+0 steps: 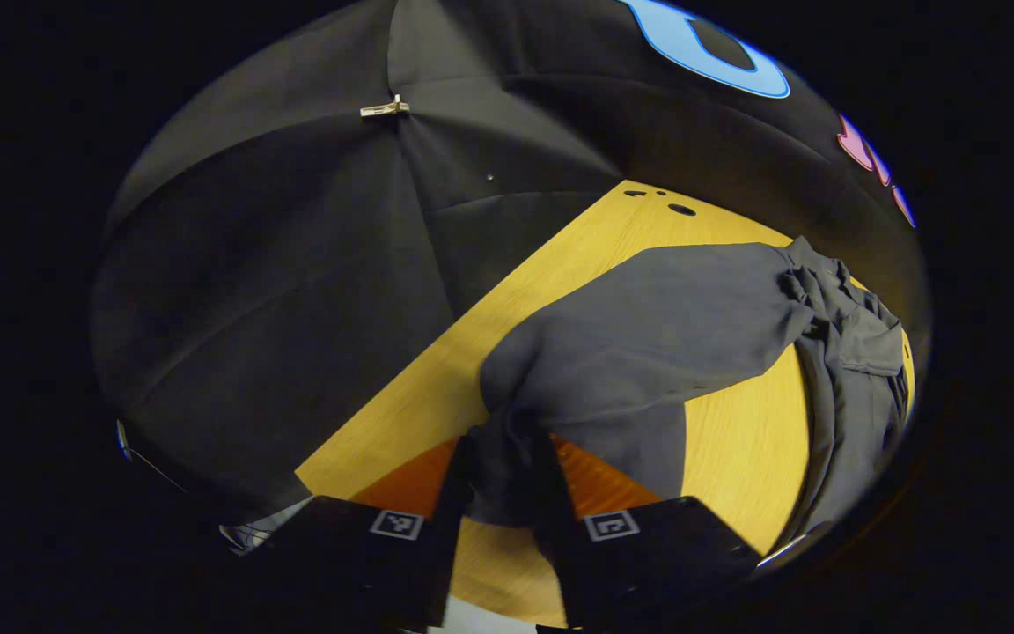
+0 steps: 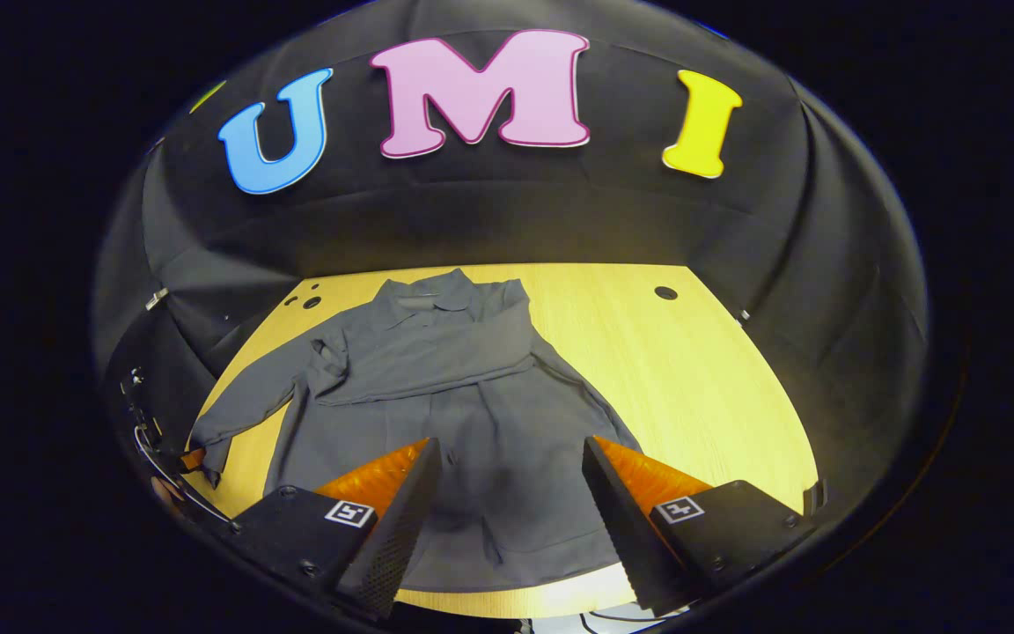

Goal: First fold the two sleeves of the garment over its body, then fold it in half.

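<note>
Black cloth walls your yellow desk: your left claw clamps the grey garment's sleeve; your right claw gapes above.

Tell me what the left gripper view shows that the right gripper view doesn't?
Left gripper view: the left tongs pinching the end of a sleeve, and a metal clip on the cloth wall. Right gripper view: the collar, one sleeve already folded across the chest, and the open right tongs above the hem. Both: the grey garment on the wooden table.
</note>
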Action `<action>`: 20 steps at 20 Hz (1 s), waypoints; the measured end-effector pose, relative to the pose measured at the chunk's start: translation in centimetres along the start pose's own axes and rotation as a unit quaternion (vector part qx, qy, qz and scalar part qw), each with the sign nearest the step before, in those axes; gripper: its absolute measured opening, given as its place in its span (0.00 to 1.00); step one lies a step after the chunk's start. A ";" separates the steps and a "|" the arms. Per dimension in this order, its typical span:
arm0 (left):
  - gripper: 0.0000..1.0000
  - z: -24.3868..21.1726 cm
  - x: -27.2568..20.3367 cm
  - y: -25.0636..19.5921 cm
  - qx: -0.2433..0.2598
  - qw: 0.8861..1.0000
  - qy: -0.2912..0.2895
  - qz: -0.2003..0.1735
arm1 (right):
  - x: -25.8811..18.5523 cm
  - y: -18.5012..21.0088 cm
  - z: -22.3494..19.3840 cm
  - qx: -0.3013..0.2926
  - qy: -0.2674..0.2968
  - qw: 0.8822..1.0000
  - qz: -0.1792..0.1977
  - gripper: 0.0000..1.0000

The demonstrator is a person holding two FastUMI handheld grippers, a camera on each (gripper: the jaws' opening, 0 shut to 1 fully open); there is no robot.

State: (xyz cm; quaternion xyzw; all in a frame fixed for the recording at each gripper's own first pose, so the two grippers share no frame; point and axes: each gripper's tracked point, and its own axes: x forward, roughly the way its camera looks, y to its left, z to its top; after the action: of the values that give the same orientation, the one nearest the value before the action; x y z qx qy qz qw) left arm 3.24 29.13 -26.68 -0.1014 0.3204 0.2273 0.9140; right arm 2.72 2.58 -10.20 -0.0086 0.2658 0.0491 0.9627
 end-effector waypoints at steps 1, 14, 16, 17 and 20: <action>0.40 -0.2 0.1 -0.3 0.010 1.000 0.009 -0.005 | -0.2 -0.2 0.2 0.006 -0.005 1.000 -0.003 0.99; 0.05 8.6 -3.6 -3.8 -0.068 0.996 -0.054 -0.016 | 2.3 -4.8 2.0 -0.002 -0.029 0.999 0.018 0.99; 0.06 9.4 -4.2 -5.5 -0.062 0.996 -0.058 -0.015 | 3.1 -5.8 2.1 -0.005 -0.027 0.999 0.020 0.99; 0.06 10.0 -4.5 -6.6 -0.060 0.996 -0.063 -0.019 | 3.5 -6.2 2.2 -0.005 -0.028 0.999 0.023 0.99; 0.05 12.9 -6.0 -10.0 -0.047 0.994 -0.089 -0.035 | 4.8 -7.9 1.9 -0.005 -0.023 0.999 0.027 1.00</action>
State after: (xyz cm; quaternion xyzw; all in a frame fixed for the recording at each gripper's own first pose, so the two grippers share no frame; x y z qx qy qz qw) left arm 10.90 22.54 -12.53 -0.1344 0.2230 0.2181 0.9406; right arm 8.58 -4.77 -11.11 -0.0049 0.2432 0.0762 0.9670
